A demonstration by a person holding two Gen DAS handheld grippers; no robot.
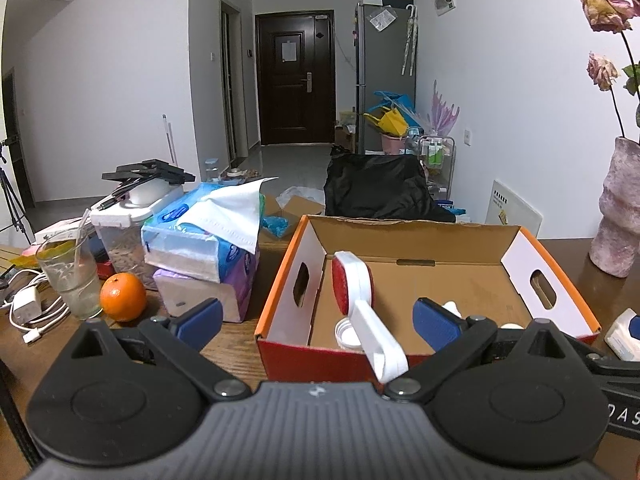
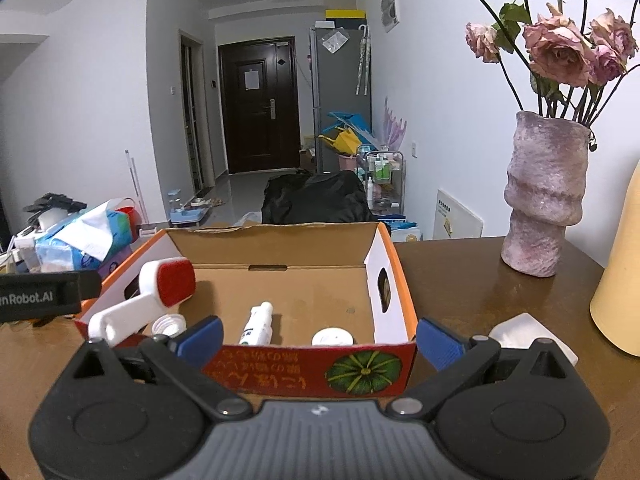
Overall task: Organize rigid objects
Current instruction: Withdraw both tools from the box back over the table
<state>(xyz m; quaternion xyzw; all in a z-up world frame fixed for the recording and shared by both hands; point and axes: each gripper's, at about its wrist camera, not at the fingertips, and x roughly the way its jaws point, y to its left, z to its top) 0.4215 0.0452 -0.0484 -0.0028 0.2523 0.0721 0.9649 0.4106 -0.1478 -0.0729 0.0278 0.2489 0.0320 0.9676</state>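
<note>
Both my left gripper [image 1: 318, 318] and right gripper [image 2: 319, 340] gape wide, holding nothing; the orange-rimmed cardboard box [image 2: 390, 276] already holds the red-and-white plastic lint brush [image 2: 160, 292], presumably sorted.

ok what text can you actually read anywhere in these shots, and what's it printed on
"nRobot.AI": on the left gripper's black body, cut off at the frame edge.
"DAS": on the right gripper's black body, cut off at the frame edge.
Yellow characters on the cardboard box front, beside a pumpkin picture: upside down, unreadable.
Small white bottle label: too small.
White board by the wall: too small.
</note>
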